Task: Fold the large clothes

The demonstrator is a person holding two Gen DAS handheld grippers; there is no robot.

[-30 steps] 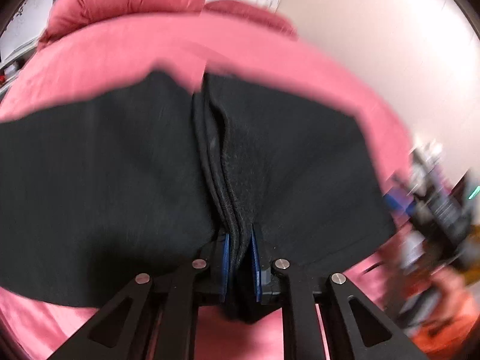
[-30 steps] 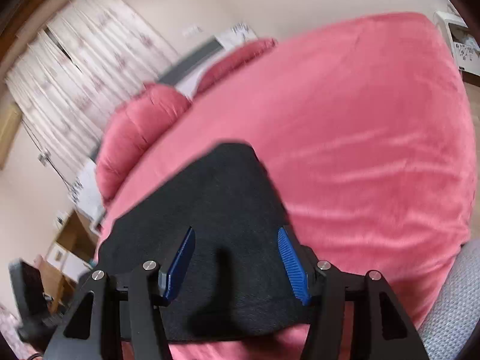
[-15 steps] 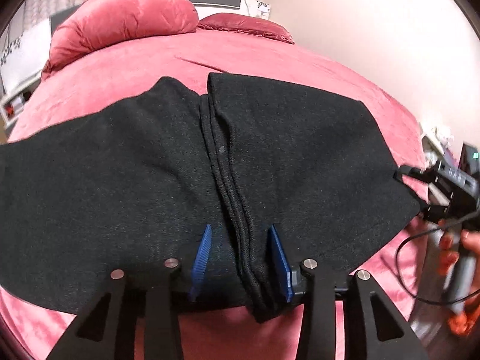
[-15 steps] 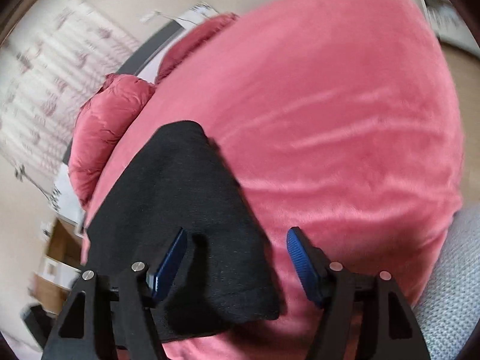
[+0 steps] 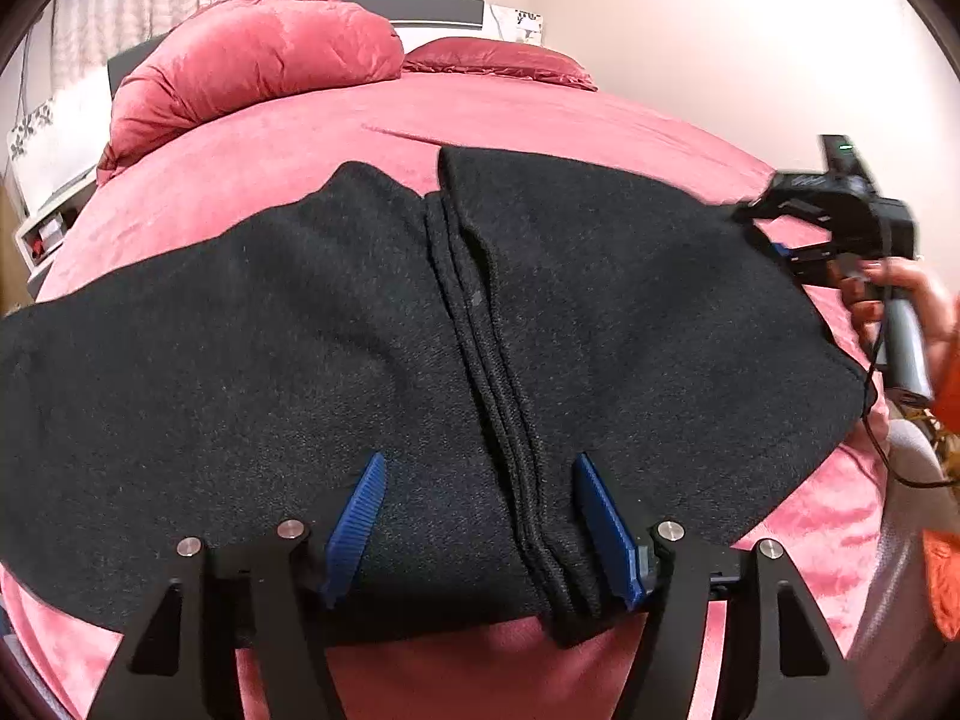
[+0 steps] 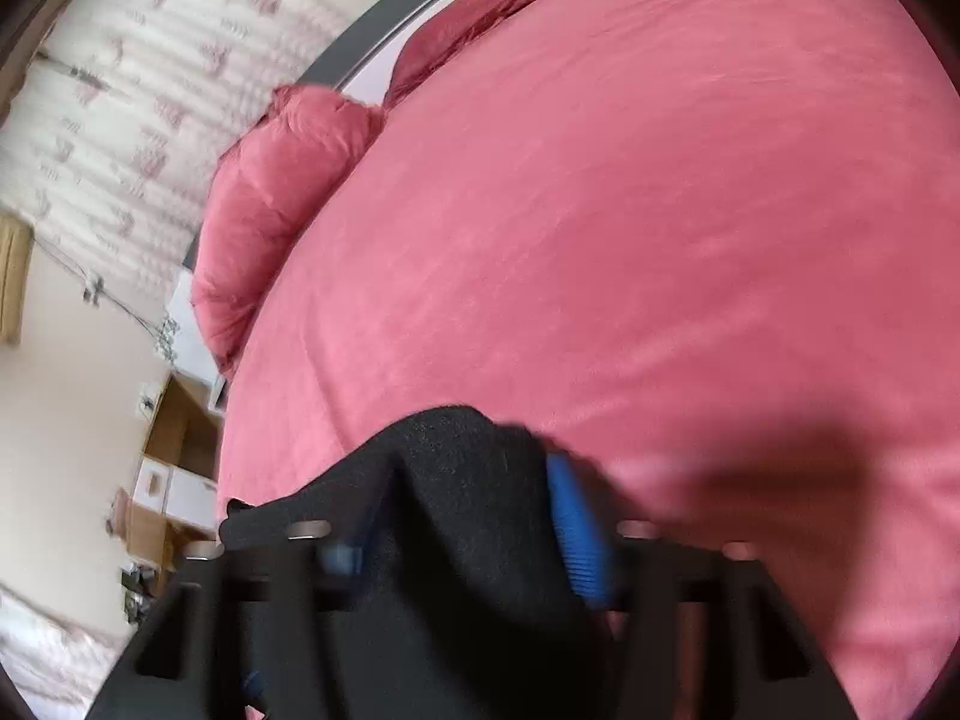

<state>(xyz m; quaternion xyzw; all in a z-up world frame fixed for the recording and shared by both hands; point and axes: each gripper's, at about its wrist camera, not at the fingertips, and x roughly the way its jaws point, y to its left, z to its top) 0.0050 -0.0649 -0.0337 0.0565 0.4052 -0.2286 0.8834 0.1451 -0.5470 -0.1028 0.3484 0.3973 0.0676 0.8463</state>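
A large black knit garment [image 5: 360,348] lies spread on the pink bed [image 5: 540,120], with a ridge of stacked folded edges [image 5: 498,396] running down its middle. My left gripper [image 5: 480,516] is open, its blue pads on either side of the ridge at the near hem. My right gripper shows in the left wrist view [image 5: 774,240] at the garment's far right corner. In the blurred right wrist view the right gripper [image 6: 462,528] has black cloth [image 6: 468,480] bunched between its blue pads; whether the pads press the cloth is unclear.
Two red pillows [image 5: 252,66] lie at the head of the bed by a grey headboard [image 5: 420,3]. A curtain [image 6: 120,90] and wooden furniture [image 6: 174,456] stand to the left. A grey chair edge [image 5: 900,540] is at the right.
My left gripper has let go of the folded ridge and opened wide. My right gripper has moved to the garment's right corner, and cloth now sits between its pads.
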